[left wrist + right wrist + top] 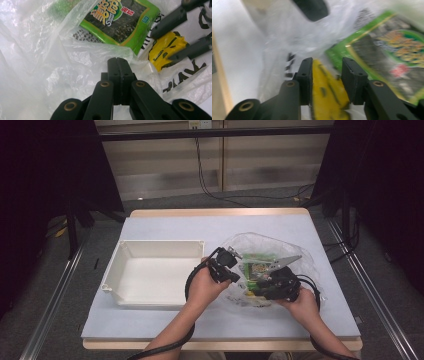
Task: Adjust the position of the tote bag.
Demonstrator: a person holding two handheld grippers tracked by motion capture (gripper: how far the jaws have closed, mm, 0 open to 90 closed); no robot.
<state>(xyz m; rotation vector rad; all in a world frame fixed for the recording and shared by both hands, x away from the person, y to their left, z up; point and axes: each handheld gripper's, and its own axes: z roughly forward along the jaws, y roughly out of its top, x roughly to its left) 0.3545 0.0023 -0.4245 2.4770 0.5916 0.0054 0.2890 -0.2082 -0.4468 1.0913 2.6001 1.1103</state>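
Observation:
A clear plastic bag (265, 251) lies on the right half of the table with snack packs inside. My left gripper (231, 270) is at the bag's left edge; in the left gripper view its jaws (119, 60) are pressed together on a fold of the bag's film (82, 53). A green seaweed pack (120, 20) lies just beyond. My right gripper (272, 281) reaches into the bag from the near right. It stands open (328, 62) with a yellow packet (327, 95) between its fingers. That view is blurred.
An empty white bin (150, 270) stands left of the bag, close to the left hand. The pale table cover (175, 227) has bare room behind and in front. Black frame posts flank the table.

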